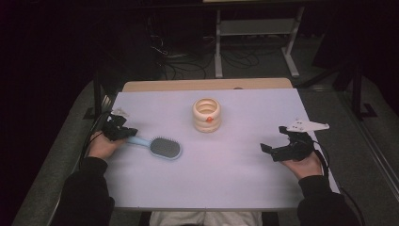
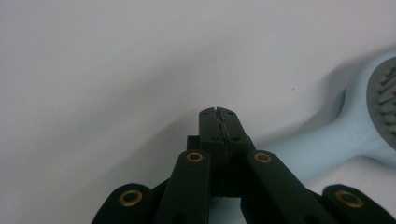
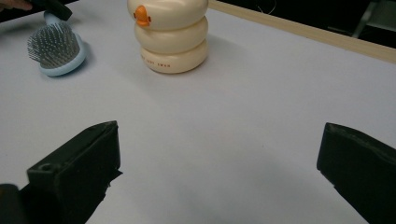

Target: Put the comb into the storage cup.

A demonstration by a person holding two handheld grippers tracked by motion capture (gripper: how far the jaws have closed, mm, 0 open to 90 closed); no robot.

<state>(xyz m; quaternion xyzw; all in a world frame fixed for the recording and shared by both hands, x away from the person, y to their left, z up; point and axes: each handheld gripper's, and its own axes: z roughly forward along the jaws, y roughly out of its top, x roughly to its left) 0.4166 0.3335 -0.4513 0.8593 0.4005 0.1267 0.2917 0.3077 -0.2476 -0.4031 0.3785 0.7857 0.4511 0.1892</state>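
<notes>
Pale blue plastic hairbrush [image 1: 159, 146] lies flat on the white table [image 1: 226, 179], and the left gripper [image 1: 126, 133] sits at the tip of its handle. In the left gripper view the two black jaws are pressed together with nothing between them; the brush handle [image 2: 322, 147] passes just to the right of the closed tips, beside them rather than inside them, with the bristled head at the far right edge. So the left gripper holds nothing, and whether it touches the handle cannot be told.

The brush's long axis runs straight away from the left gripper towards the middle of the table: handle end nearest the gripper, oval head farthest, bristles facing up. The left hand [image 1: 101, 146] is by far the nearer one.

The right gripper [image 1: 273, 150] rests well apart, on the opposite side of the table, jaws spread wide and empty. From its own view the brush [image 3: 57, 49] lies far ahead and to the left, past a cream ringed pot [image 3: 170, 32] with an orange knob, which stands ahead of it.

As a judgement, a grasp by the left gripper would need the jaws opened and shifted sideways onto the handle, closing across its narrow width
</notes>
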